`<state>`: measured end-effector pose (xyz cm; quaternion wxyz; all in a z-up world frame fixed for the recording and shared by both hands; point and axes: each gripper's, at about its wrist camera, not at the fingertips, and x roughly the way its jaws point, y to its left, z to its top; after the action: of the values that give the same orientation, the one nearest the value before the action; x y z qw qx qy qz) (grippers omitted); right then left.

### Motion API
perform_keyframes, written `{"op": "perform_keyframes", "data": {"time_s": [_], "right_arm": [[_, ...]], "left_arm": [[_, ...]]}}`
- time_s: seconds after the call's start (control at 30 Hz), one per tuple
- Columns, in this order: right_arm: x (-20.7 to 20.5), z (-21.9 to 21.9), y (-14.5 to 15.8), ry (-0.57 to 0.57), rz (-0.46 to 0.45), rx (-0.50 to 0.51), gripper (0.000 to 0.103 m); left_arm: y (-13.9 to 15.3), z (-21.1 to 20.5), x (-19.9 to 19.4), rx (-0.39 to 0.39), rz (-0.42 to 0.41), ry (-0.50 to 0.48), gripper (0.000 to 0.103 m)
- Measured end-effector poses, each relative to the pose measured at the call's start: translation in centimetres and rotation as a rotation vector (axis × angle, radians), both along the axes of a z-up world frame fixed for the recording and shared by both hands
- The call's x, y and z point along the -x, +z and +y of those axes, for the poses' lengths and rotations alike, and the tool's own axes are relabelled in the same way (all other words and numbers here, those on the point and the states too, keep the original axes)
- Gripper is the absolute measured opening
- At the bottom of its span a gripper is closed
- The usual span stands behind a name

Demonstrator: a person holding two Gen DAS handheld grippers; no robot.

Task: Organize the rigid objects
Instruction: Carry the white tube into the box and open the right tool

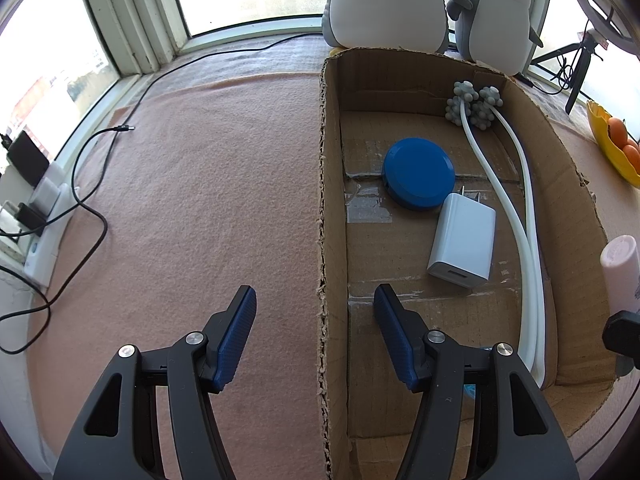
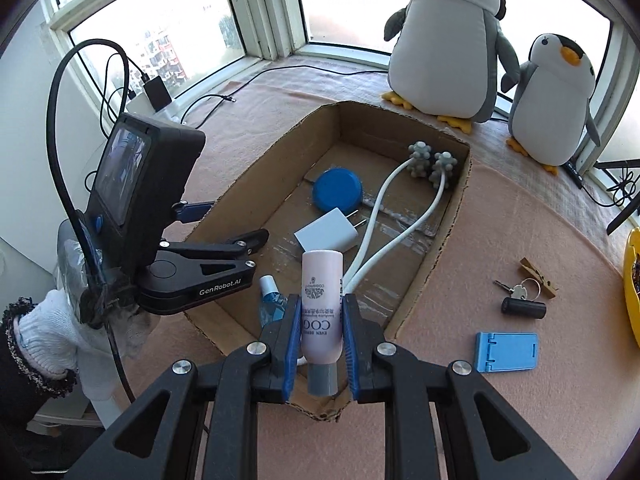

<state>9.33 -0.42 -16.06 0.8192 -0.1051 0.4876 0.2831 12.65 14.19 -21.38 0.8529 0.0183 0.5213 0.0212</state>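
An open cardboard box (image 1: 332, 208) (image 2: 448, 236) lies on the pink cloth. Inside are a blue round disc (image 1: 418, 174) (image 2: 337, 195), a white charger plug (image 1: 464, 236) (image 2: 326, 235), a white two-armed massager with grey knobby balls (image 1: 474, 106) (image 2: 430, 164) and a small blue bottle (image 2: 269, 292). My right gripper (image 2: 321, 310) is shut on a pink tube (image 2: 322, 308) with a grey cap, held over the box's near end; the tube also shows in the left wrist view (image 1: 622, 270). My left gripper (image 1: 314, 300) (image 2: 224, 224) is open and empty, its fingers straddling the box's left wall.
On the cloth right of the box lie a blue phone stand (image 2: 506, 352), a black cylinder with keys (image 2: 524, 306) and a wooden clothespin (image 2: 538, 272). Two plush penguins (image 2: 448, 40) stand behind the box. A yellow bowl of oranges (image 1: 616, 148) sits right. Cables and a power strip (image 1: 44, 216) lie left.
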Motion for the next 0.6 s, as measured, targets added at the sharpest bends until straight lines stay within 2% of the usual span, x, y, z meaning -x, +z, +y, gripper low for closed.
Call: {"op": "perform_keyframes", "data": {"time_s": [0.23,0.47,0.53,0.57,0.6], "right_arm": [[0.0,1.3,-1.2,0.001,0.011,0.017,0.018],[0.2,1.6,-1.2,0.020,0.013,0.006,0.019],[0.3,1.6,-1.0,0.027,0.009,-0.001,0.028],[0.4,1.6,-0.8,0.028,0.002,-0.003,0.040],[0.5,1.6,-0.7,0.026,-0.009,-0.004,0.047]], "left_arm": [[0.0,0.0,-0.1,0.002,0.000,0.000,0.061],[0.0,-0.1,-0.2,0.001,0.000,0.002,0.061],[0.0,-0.1,-0.1,0.001,0.000,0.002,0.061],[0.0,-0.1,-0.1,0.002,0.000,0.001,0.061],[0.0,-0.1,-0.1,0.001,0.000,0.001,0.061]]}}
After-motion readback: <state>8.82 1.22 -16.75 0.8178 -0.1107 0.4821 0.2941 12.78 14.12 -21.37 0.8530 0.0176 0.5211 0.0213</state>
